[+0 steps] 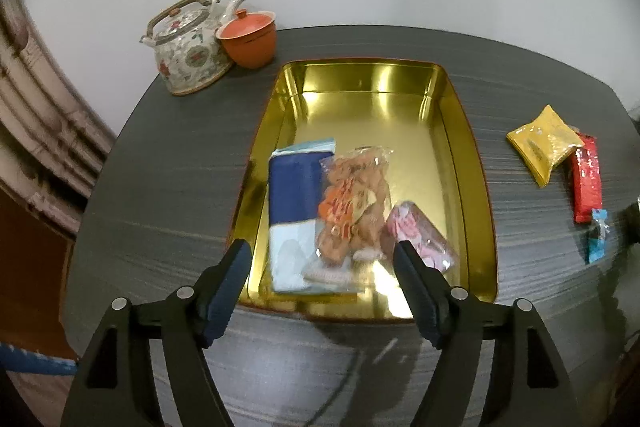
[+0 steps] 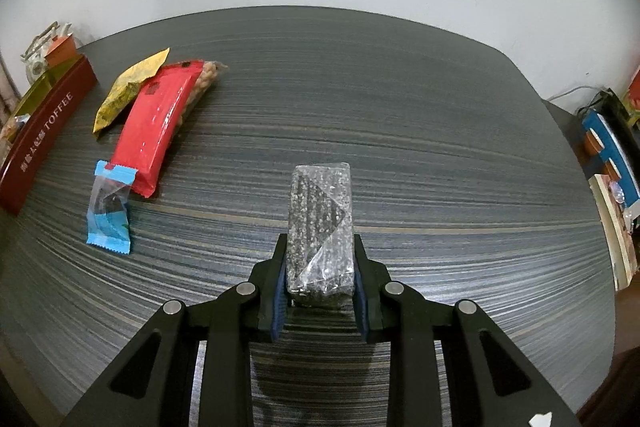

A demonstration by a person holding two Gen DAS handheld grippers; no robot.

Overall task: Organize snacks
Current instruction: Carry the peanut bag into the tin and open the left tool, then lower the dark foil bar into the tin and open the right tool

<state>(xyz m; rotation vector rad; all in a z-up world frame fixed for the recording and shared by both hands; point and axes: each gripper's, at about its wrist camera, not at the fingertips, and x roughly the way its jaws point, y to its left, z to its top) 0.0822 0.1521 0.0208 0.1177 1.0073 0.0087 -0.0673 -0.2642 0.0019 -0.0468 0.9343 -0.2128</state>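
Observation:
A gold tin tray (image 1: 460,131) lies on the dark table. In its near half lie a blue-and-white packet (image 1: 291,203), a clear bag of brown snacks (image 1: 352,203) and a pink packet (image 1: 416,235). My left gripper (image 1: 322,255) hangs open just above the tray's near end, nothing between its fingers. My right gripper (image 2: 320,255) is shut on a black speckled sesame bar (image 2: 322,223) in clear wrap, above the table. A yellow packet (image 2: 128,87), a red packet (image 2: 156,131) and a small blue candy (image 2: 108,211) lie to its left.
A floral teapot (image 1: 188,47) and an orange lidded cup (image 1: 250,37) stand at the table's far left corner. The tray's dark red side reads TOFFEE (image 2: 44,135). Books and boxes (image 2: 612,155) are stacked off the table's right edge.

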